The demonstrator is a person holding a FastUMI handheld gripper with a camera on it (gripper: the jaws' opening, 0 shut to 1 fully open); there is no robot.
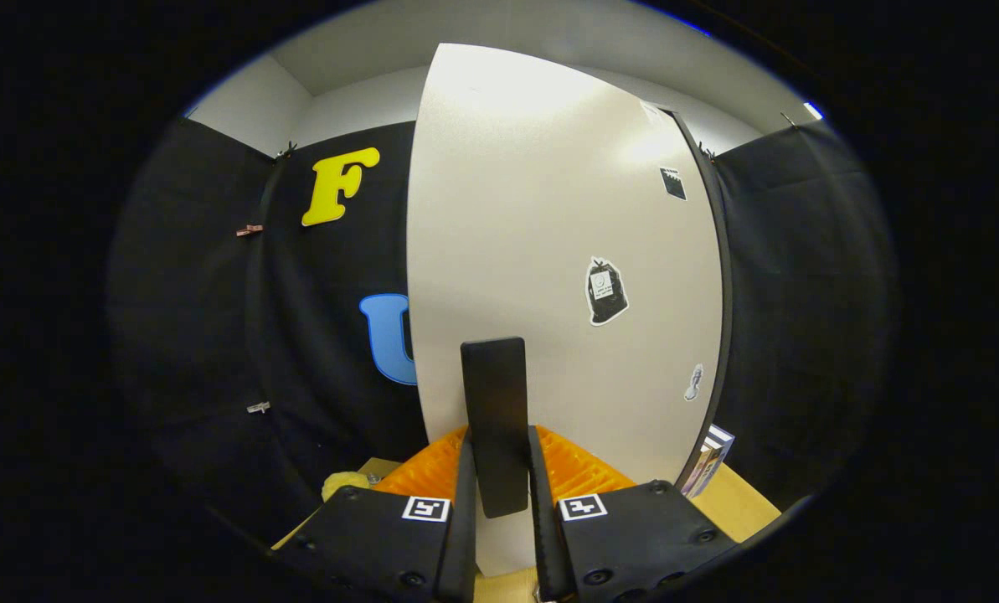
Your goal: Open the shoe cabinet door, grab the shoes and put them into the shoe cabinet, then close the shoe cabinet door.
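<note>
The white shoe cabinet door (549,209) stands right in front of me, with a few stickers on its face. Its black upright handle (494,402) sits near the door's left edge. My gripper (496,456) is shut on this handle, with an orange ribbed finger (428,473) on the left side and the other orange finger (579,471) on the right. The door's left edge stands free against the dark cloth wall. Its right edge runs along a dark frame strip (721,276). No shoes are visible.
A yellow soft thing (344,484) lies low to the left of my fingers. Some flat printed items (708,461) lean at the door's lower right corner on a light wooden surface (746,502). Black cloth walls close in on both sides.
</note>
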